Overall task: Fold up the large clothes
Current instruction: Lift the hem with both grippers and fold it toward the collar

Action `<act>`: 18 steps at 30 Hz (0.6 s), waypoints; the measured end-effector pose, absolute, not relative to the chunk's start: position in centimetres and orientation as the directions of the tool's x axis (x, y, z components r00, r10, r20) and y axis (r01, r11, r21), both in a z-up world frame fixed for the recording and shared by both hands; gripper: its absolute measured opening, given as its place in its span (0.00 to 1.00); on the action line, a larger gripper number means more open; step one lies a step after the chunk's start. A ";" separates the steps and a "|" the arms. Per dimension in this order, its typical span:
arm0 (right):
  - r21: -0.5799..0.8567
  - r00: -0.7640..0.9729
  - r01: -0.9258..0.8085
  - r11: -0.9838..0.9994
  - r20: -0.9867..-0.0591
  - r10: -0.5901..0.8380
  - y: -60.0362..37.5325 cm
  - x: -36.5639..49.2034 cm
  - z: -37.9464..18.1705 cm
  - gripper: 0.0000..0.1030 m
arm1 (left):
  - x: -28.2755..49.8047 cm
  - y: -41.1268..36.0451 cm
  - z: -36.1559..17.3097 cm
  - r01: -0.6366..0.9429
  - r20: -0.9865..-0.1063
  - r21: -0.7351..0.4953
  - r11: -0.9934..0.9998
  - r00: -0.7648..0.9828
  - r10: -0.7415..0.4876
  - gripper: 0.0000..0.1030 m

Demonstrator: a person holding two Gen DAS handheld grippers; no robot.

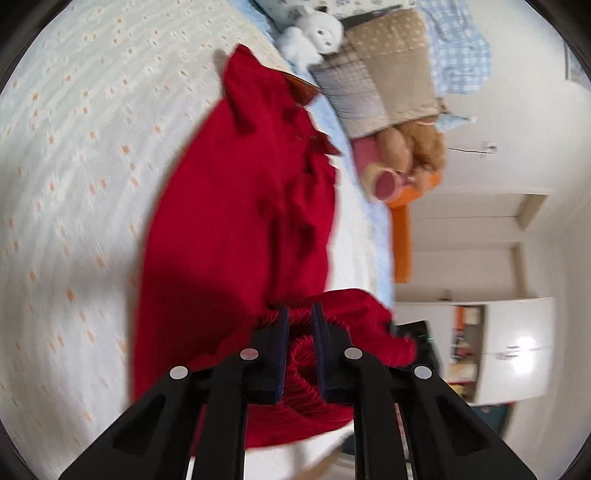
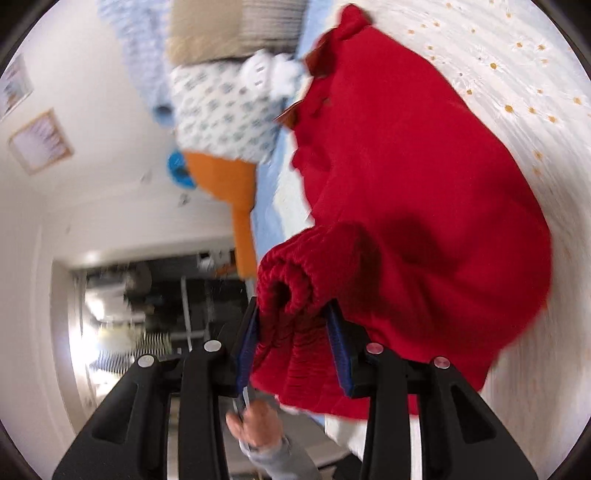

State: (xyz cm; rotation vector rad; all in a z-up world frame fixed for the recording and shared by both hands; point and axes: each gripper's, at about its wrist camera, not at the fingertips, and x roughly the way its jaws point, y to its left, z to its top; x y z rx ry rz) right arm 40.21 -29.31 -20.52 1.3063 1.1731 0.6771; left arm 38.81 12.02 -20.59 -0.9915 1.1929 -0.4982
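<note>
left gripper (image 1: 300, 325) clamped narrow on ribbed hem of red knitted sweater (image 1: 236, 206); right gripper (image 2: 293, 328) gripping bunched hem too, over white quilted bedspread (image 1: 81, 155).

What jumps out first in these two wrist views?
The big red garment dominates both views, spread over the white dotted bedspread. The left gripper and the right gripper each pinch a bunched ribbed edge of it, lifted close to the cameras. Next comes the pile at the head of the bed: a white plush toy by the garment's far end, and a brown teddy bear beside folded blankets.
</note>
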 end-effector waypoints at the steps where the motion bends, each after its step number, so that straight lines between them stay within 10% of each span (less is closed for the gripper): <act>1: 0.949 0.330 0.241 0.203 -0.277 0.902 -29.0 41.3 -21.5 0.35 | 39.6 12.3 -21.3 -0.178 -0.551 -0.833 0.523 0.344 -0.761 0.20; 5: 0.946 0.371 0.263 0.192 -0.282 0.885 -28.0 44.0 -23.1 0.41 | 39.7 14.6 -23.1 -0.196 -0.550 -0.834 0.516 0.373 -0.747 0.44; 8: 0.931 0.373 0.154 0.331 -0.365 0.853 -28.2 44.7 -20.9 0.90 | 37.7 16.4 -22.4 -0.158 -0.598 -0.793 0.588 0.382 -0.704 0.62; 13: 0.849 0.281 -0.183 0.495 -0.438 0.854 -28.7 42.3 -15.5 0.92 | 33.9 16.6 -20.7 -0.045 -0.662 -0.717 0.695 0.356 -0.659 0.75; 18: 0.519 0.185 -0.470 0.714 -0.733 0.655 -25.9 39.0 -15.1 0.85 | 31.3 12.9 -20.5 0.062 -0.719 -0.645 0.762 0.290 -0.632 0.75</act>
